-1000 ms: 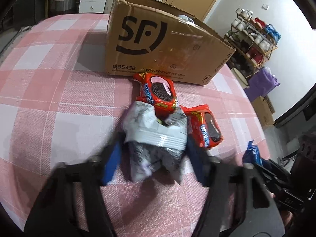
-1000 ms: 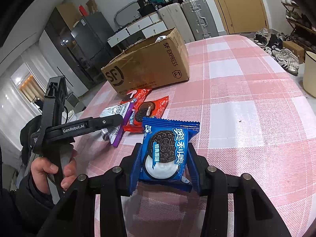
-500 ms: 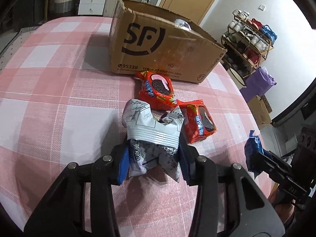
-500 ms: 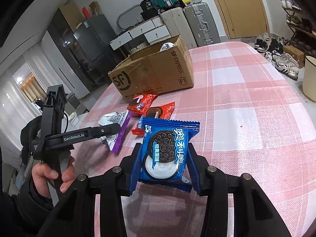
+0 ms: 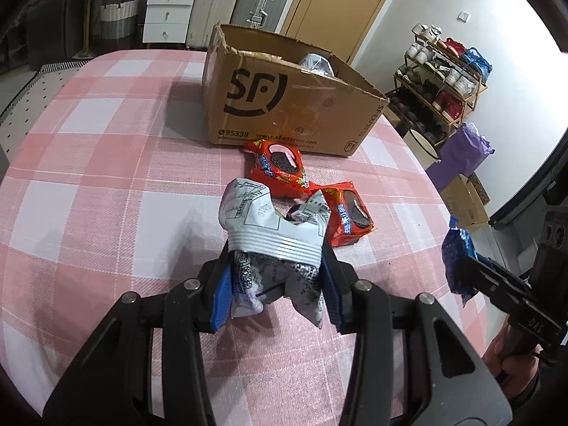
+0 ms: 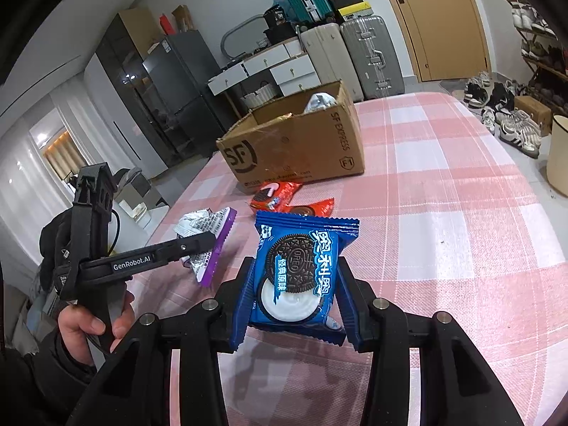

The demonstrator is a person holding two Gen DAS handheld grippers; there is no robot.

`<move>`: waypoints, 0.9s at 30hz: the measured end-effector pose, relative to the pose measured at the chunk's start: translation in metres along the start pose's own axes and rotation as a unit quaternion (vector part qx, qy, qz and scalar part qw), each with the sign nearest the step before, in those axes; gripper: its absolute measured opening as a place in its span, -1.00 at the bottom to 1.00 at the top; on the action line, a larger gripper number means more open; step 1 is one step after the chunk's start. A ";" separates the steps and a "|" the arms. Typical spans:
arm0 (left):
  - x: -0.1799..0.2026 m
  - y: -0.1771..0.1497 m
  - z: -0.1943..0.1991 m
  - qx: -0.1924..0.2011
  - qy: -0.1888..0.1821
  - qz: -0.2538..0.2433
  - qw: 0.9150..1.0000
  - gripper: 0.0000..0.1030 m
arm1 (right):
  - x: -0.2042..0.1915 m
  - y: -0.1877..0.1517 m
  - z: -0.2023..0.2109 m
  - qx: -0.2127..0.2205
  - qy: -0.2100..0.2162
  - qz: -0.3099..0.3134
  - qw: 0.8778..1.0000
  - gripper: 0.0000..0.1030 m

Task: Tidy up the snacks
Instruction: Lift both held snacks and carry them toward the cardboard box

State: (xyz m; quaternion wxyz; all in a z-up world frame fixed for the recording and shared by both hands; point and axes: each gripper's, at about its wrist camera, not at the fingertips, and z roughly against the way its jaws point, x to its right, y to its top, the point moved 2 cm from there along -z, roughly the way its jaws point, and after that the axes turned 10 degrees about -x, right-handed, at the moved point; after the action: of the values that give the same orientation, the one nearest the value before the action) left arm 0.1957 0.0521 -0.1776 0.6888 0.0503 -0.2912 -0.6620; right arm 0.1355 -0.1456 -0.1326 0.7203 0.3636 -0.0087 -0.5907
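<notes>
My left gripper (image 5: 275,277) is shut on a crumpled silver-backed snack pack with a purple edge (image 5: 273,245), lifted above the pink checked tablecloth (image 5: 106,195). From the right wrist view the same pack (image 6: 209,238) hangs from the left gripper (image 6: 198,245). My right gripper (image 6: 296,284) is shut on a blue Oreo pack (image 6: 298,273), held upright above the cloth; the left wrist view catches that blue pack (image 5: 458,255) at its right edge. Two red Oreo packs (image 5: 280,168) (image 5: 346,213) lie on the cloth in front of an open SF cardboard box (image 5: 284,106), which holds one silver pack (image 5: 316,64).
A person's hand (image 6: 88,323) grips the left tool's handle. Suitcases (image 6: 369,56), white drawers (image 5: 167,14) and a shoe rack (image 5: 447,71) stand beyond the table. A cream bucket (image 6: 557,152) sits off the table's right edge.
The left gripper closed on the silver pack and lifted it, drawing back from the red packs. The right gripper rose slightly with the blue pack still held.
</notes>
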 end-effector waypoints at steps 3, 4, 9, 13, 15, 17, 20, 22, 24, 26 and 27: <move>0.001 -0.004 0.009 0.007 -0.001 -0.003 1.000 -0.22 | -0.005 0.002 0.005 0.005 0.000 0.004 1.000 -0.16; 0.002 -0.006 0.012 0.009 -0.001 -0.003 1.000 -0.22 | -0.007 0.002 0.007 0.006 0.001 0.005 1.000 -0.16; 0.002 -0.010 0.030 0.018 -0.002 -0.006 1.000 -0.21 | -0.017 0.005 0.013 0.011 0.002 0.014 1.000 -0.16; 0.003 -0.013 0.044 0.027 -0.005 -0.009 1.000 -0.21 | -0.027 0.009 0.020 0.018 0.002 0.023 1.000 -0.16; 0.005 -0.014 0.052 0.032 -0.007 -0.011 0.999 -0.21 | -0.031 0.011 0.023 0.021 0.004 0.028 0.999 -0.16; 0.007 -0.014 0.060 0.037 -0.008 -0.013 0.999 -0.21 | -0.036 0.014 0.026 0.025 0.005 0.033 0.999 -0.16; 0.010 -0.013 0.074 0.045 -0.009 -0.019 0.999 -0.20 | -0.043 0.018 0.032 0.030 0.006 0.041 0.999 -0.16; 0.014 -0.013 0.083 0.051 -0.010 -0.024 0.998 -0.20 | -0.048 0.022 0.037 0.034 0.009 0.046 0.998 -0.16; 0.016 -0.013 0.092 0.056 -0.012 -0.027 0.998 -0.20 | -0.052 0.026 0.041 0.038 0.011 0.051 0.998 -0.16; 0.020 -0.012 0.103 0.064 -0.012 -0.032 0.997 -0.20 | -0.057 0.031 0.046 0.041 0.014 0.056 0.997 -0.16; 0.021 -0.012 0.110 0.071 -0.009 -0.033 0.997 -0.20 | -0.060 0.034 0.049 0.043 0.015 0.059 0.997 -0.16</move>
State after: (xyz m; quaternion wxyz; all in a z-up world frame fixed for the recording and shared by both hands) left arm 0.1325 0.0661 -0.0850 0.6583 0.1027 -0.3423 -0.6625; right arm 0.1246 -0.1179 -0.0536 0.7376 0.4018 -0.0450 -0.5407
